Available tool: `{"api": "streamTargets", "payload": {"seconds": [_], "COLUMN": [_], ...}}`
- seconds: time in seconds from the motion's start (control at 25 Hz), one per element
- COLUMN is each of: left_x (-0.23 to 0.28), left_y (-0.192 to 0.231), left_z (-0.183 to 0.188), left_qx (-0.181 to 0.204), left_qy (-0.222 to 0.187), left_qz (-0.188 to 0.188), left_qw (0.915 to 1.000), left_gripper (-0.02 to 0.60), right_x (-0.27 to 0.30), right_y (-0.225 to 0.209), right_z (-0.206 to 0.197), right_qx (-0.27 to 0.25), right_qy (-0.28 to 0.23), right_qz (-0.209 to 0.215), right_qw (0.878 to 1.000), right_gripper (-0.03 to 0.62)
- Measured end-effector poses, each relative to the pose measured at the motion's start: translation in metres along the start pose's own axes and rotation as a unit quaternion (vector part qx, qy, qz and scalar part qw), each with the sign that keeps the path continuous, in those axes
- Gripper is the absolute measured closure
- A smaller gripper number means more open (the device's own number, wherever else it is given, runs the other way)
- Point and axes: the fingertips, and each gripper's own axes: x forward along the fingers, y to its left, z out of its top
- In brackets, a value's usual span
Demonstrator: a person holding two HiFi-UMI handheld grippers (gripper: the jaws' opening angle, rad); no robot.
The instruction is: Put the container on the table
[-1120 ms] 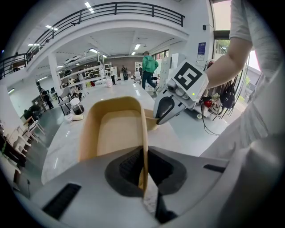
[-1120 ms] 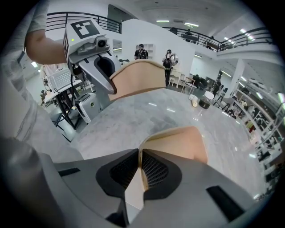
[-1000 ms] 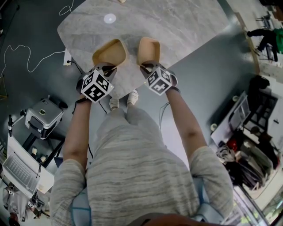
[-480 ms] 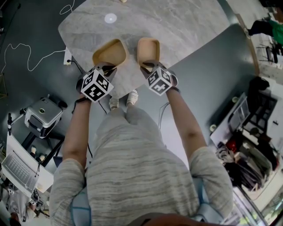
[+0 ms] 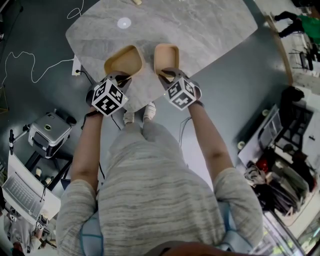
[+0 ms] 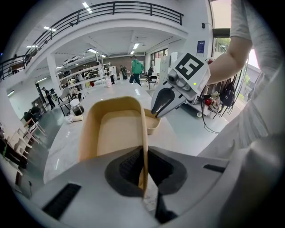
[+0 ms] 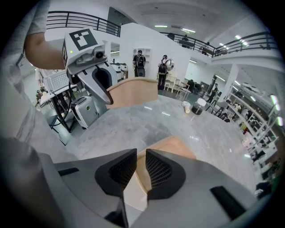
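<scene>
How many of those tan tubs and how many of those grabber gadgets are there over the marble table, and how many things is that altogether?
Containers: 2 (left container, right container)
Hand-held grippers: 2 (left hand-held gripper, right hand-held gripper), each clamped on one container's wall
Total: 4

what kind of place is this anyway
Likely a large open lab or workshop hall: an upper balcony railing runs round it, shelving racks stand at the far side, and the work happens at a marble-look table.
</scene>
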Motion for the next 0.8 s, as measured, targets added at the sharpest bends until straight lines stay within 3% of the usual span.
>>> {"api": "streamTargets", "payload": {"seconds": [0.44, 0.8], "left_x": [-0.003, -0.001], "left_y": [-0.002, -0.001], "left_z": [0.003, 0.001], "left_qx": [0.006, 0.006], "left_qy": [0.002, 0.006], "left_qz": [0.003, 0.003], "left_qw": [1.0, 1.0], "left_gripper": [0.578, 0.578], "right_x": [-0.038, -0.072], "right_y": [-0.007, -0.008], "right_z": [0.022, 0.044], "right_qx": [0.037, 0.105], "right_qy": [-0.062, -0.144], "right_qz": [-0.045, -0.07], "right_qw": [0.996, 0.981], "right_gripper": [0.554, 0.554]}}
